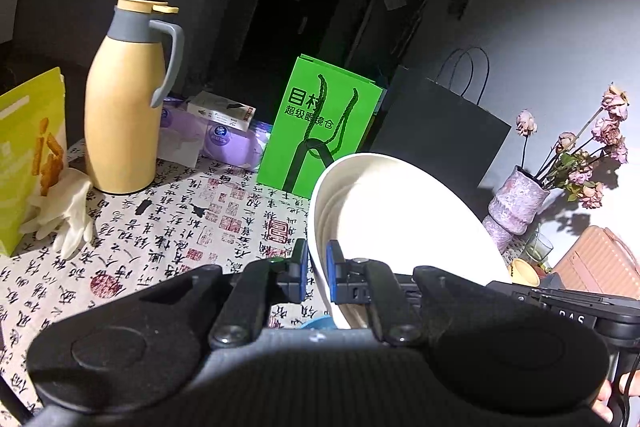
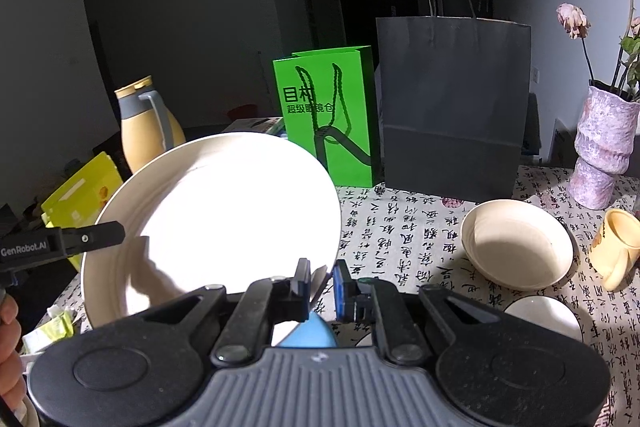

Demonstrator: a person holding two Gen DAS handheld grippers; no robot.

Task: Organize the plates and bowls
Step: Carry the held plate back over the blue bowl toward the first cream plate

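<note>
Though tilted, plate (image 1: 384,219) between left claw (image 1: 317,269) fingers.

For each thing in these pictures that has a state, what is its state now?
white plate: lifted, tilted, gripped at two rim spots
left gripper: shut on the plate rim
right gripper: closed on the plate edge
cream bowl: on the table, empty
yellow cup: tipped on its side
thermos: upright, lid closed
flowers: wilted, in the vase
</note>
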